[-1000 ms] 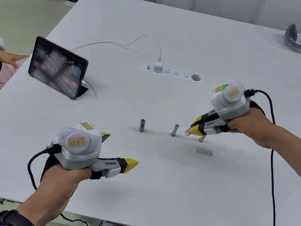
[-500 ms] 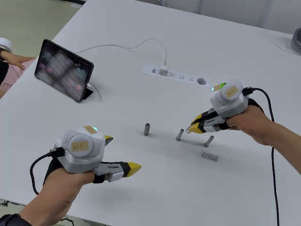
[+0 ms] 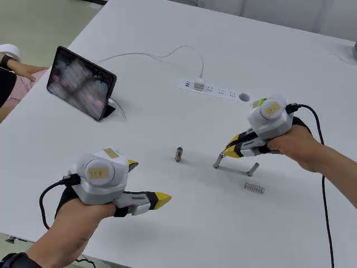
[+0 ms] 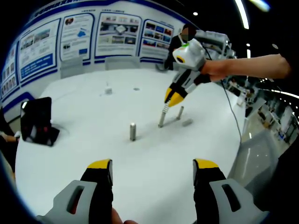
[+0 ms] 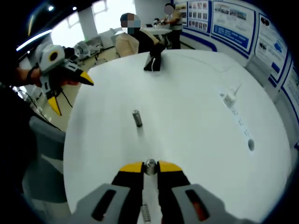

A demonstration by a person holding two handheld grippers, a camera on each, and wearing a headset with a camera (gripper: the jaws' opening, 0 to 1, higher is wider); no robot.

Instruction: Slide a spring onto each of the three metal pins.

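Spring [image 5: 150, 163], pinched between the all-but-closed tips of the right gripper [image 3: 227, 153], right atop the middle pin [image 3: 218, 162]. Judged light, springy, easily crushed or flicked away; best taken softly across mid-coils. Found left gripper [image 4: 153, 163] wide open, empty, well apart from that pin.

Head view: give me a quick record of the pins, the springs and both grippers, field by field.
left pin: spring already on it
middle pin: right gripper's tips at its top
right pin: bare
loose spring: lying on the table, near the right pin
right gripper: shut on the held spring, above the middle pin
left gripper: open, empty, apart from the pins
progress: one of three pins carries a spring
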